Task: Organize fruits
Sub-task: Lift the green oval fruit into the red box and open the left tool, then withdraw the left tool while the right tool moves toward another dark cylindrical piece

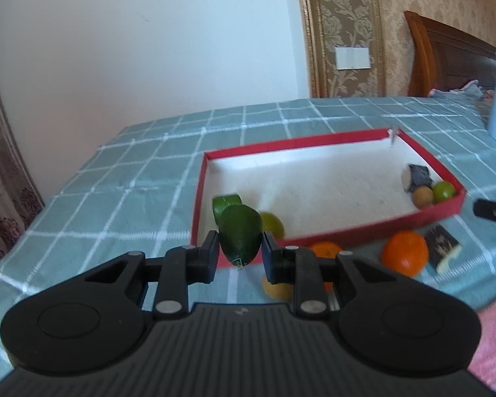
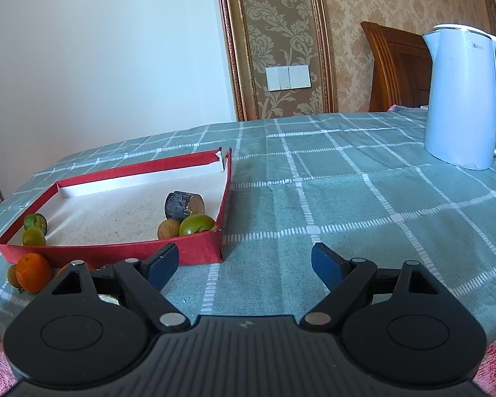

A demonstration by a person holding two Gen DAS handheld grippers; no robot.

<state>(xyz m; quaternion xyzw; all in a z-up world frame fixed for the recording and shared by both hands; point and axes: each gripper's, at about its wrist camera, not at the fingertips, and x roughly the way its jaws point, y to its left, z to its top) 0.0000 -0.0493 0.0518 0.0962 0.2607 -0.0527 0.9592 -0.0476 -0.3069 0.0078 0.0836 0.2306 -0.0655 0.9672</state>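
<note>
My left gripper is shut on a dark green cucumber piece, held just above the cloth near the front left corner of the red box. Inside that corner lie a green fruit and a yellow-green lime. At the box's right end sit a dark log-like piece, a brown longan and a green fruit. Oranges lie on the cloth before the box. My right gripper stands open over bare cloth, nothing between its blue pads.
A white electric kettle stands on the checked green tablecloth at the back right. A dark block lies right of the orange. A wooden headboard and wall are behind the table. A pink cloth lies at the near edge.
</note>
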